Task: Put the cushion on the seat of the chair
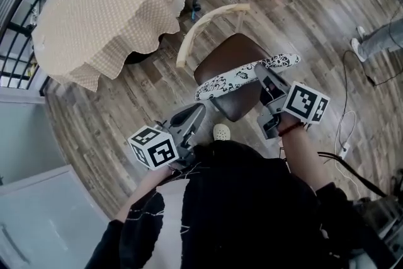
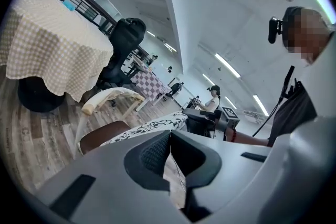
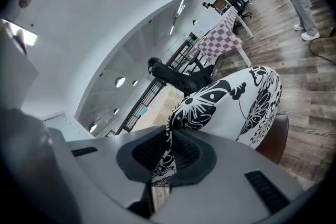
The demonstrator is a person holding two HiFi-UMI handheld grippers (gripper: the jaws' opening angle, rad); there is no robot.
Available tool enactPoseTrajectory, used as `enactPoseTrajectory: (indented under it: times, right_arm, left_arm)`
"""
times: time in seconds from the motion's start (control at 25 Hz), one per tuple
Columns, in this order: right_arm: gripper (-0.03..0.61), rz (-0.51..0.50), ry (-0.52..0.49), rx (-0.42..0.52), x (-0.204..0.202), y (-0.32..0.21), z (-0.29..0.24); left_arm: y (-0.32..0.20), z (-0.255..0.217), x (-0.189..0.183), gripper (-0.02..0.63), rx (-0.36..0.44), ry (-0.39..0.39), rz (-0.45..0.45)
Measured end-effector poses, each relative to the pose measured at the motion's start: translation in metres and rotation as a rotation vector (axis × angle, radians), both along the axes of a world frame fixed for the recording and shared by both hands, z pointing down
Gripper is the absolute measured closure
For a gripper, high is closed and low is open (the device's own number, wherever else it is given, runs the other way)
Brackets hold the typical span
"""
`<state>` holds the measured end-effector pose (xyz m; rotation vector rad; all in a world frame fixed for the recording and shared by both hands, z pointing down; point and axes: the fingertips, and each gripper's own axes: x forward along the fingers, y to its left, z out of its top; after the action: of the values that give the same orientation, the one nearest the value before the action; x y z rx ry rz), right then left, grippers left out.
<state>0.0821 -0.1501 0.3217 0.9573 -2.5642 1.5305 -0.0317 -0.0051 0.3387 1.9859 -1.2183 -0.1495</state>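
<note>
We find right gripper (image 3: 168, 140) and left gripper (image 2: 169, 136) both clamped on cushion (image 1: 242, 75); advise lowering level, centred over seat (image 1: 227, 55), before release.

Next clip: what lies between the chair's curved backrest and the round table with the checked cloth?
Only bare wood floor. The head view shows the backrest and the tablecloth apart, with nothing standing in the gap between them.

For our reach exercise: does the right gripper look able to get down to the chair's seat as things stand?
Probably yes. The right gripper, shut on the cushion, hangs by the edge of the seat; only the cushion itself lies between them.
</note>
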Motion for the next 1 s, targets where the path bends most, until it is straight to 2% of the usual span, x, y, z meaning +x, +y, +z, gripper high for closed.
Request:
enactPoseTrajectory:
  times: [0.4, 1.0]
  right_arm:
    - [0.552, -0.058, -0.003, -0.003, -0.055, -0.049, -0.015]
    - [0.552, -0.109, 0.053, -0.008, -0.074, -0.073, 0.006]
  left_arm:
    - [-0.020, -0.017, -0.036, 0.598, 0.036, -0.005, -0.052]
    - [-0.014, 0.006, -0.049, 0.598, 0.033, 0.011, -0.102]
